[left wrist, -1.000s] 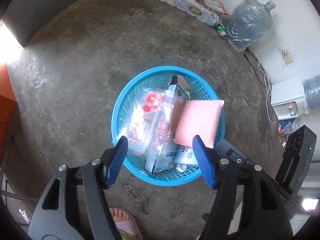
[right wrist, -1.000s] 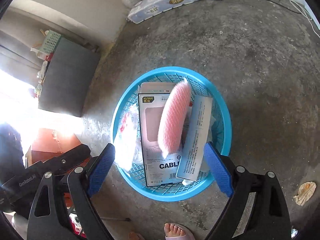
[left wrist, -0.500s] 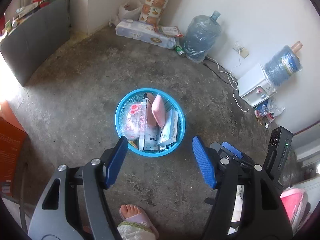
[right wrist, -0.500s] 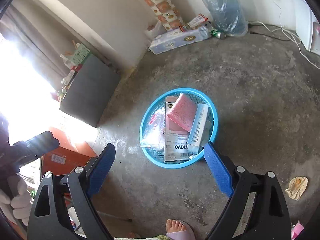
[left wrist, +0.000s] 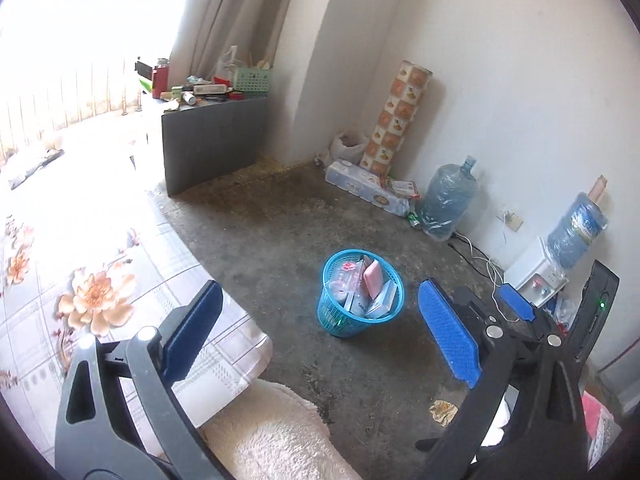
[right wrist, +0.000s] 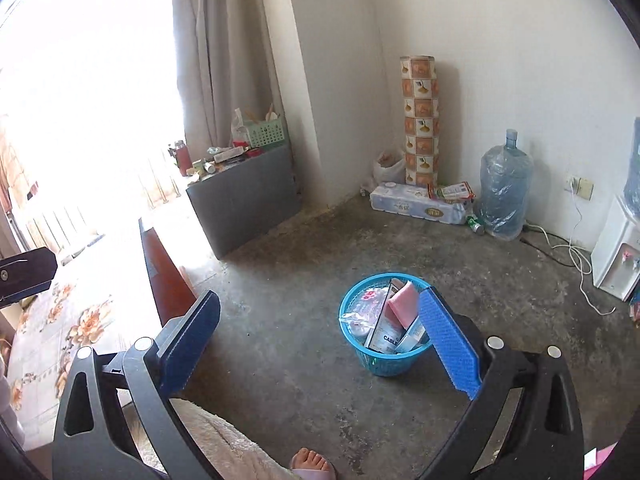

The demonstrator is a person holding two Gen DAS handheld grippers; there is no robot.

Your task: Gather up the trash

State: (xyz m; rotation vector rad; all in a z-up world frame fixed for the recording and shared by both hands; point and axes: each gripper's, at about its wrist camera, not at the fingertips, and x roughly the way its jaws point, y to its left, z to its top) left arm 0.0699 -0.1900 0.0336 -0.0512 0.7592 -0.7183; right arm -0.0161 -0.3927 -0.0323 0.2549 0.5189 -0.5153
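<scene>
A blue mesh basket stands on the concrete floor, holding a pink foam sleeve, a clear flower-print bag and cardboard boxes. In the right wrist view the basket shows a cable box. My left gripper is high and well back from it, jaws opening with nothing between them. My right gripper is likewise raised, its jaws opening and empty. A crumpled paper scrap lies on the floor near the right side.
A floral-sheeted bed fills the left. A grey cabinet, a toilet-paper pack, a water jug and a white dispenser with trailing cables line the walls. A person's bare foot is below.
Both grippers rose and drew back from right over the basket and tipped upward, so the basket looks small and far. The left jaws stand wider.
</scene>
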